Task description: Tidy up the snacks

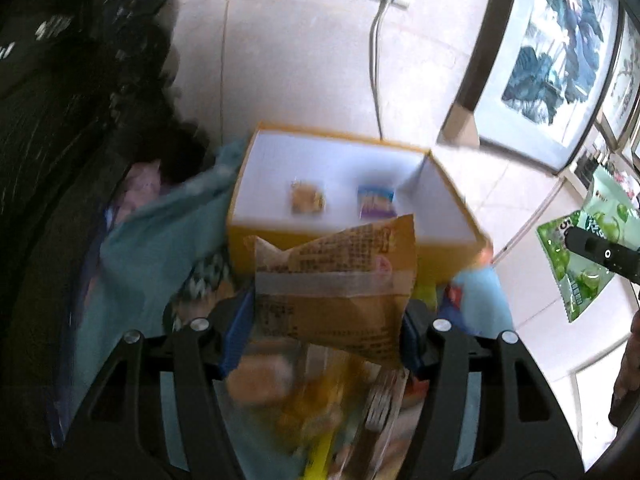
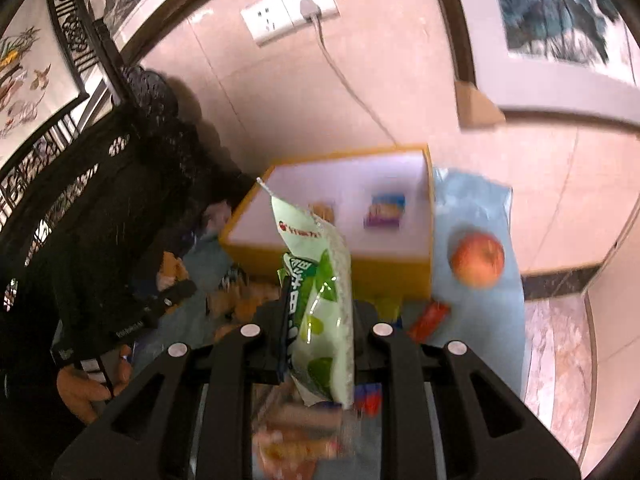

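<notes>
Left wrist view is showing a tan packet (image 1: 334, 280) standing between the blue pads of the left gripper (image 1: 326, 332), the jaws sitting about half open with the pads pressing on the packet's two sides, so the packet is being held up above a blurred heap of snacks (image 1: 304, 412). Just beyond it a yellow box (image 1: 452, 196) with a white floor is lying open, and two small packets are resting inside, a tan one (image 1: 307, 197) on the left and a blue-purple one (image 1: 377, 201) on the right, well apart from each other. A teal cloth (image 1: 152, 240) is bunching against the box's left wall. At the right edge a green bag (image 1: 588, 240) is hanging in the air, with a dark finger of the other tool crossing it. Right wrist view is showing that green bag (image 2: 320, 304) being pinched edge-on in the right gripper (image 2: 320, 332), whose jaws are closed tight on it, the bag's top corner leaning up and left over the box's (image 2: 400, 268) near rim. An apple (image 2: 477, 259) is sitting on a blue sheet (image 2: 480, 200) just beside the box's right wall, and a red bar (image 2: 429, 317) is lying nearer the gripper. At lower left a hand (image 2: 86, 392) is gripping the other tool's handle. A white socket (image 2: 290, 7) with a plugged cord is showing on the wall behind.
</notes>
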`<state>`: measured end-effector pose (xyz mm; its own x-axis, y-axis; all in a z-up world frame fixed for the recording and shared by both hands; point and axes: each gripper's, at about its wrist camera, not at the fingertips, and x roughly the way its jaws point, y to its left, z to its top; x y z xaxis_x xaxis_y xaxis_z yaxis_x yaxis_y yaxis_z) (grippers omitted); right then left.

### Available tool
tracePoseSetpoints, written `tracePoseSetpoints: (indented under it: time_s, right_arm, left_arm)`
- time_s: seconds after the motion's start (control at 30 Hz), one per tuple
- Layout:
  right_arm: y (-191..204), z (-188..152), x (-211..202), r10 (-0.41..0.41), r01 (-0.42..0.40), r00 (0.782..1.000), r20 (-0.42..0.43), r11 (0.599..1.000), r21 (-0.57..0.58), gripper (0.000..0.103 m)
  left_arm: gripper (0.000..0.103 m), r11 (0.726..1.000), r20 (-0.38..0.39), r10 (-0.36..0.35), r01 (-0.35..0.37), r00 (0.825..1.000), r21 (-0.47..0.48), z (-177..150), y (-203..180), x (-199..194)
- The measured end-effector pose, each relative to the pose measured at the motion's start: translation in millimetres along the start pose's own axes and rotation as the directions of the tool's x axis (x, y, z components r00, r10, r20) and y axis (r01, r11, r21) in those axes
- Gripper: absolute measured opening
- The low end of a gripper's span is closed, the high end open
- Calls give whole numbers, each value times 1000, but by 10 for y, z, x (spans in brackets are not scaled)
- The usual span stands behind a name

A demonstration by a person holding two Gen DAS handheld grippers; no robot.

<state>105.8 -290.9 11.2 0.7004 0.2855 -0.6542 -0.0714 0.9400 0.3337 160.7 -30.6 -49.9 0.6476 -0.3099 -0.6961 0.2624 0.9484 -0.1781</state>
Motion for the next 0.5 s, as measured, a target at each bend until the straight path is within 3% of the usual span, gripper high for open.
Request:
tracePoseSetpoints:
  time_s: [0.1, 0.17, 0.2, 0.23, 0.27, 0.33, 0.5]
  right_arm:
    - [47, 431, 133, -13, 13, 999, 35, 1000, -7, 21]
    - [62, 761, 289, -34, 35, 998, 61, 999, -10, 26]
    - [43, 885, 383, -45, 46, 997, 60, 999, -7, 51]
    - [11, 1026, 523, -107, 108, 993, 44, 994, -13, 65]
    - [-12, 1076, 578, -146, 147, 988, 40, 989, -18, 72]
    - [-74, 1122, 641, -182, 182, 983, 28, 983, -19, 72]
    - [-252, 784, 597, -151, 151, 988, -12, 988, 12, 73]
  left_arm:
    - [64, 1000, 44, -1, 0, 999, 23, 448, -167, 133]
    - [73, 998, 67, 10, -14, 998, 55, 824, -282, 290]
    - [92, 998, 66, 17, -21, 998, 61, 934, -300, 358]
    - [101, 998, 49, 19, -22, 999, 65, 1089, -311, 487]
    - [101, 997, 17, 25, -26, 1000, 69, 1185, -299, 598]
    - [101, 994, -41, 84, -81, 996, 66, 1263, -227, 733]
    - [101, 996, -35, 79, -81, 996, -37, 993, 168, 589]
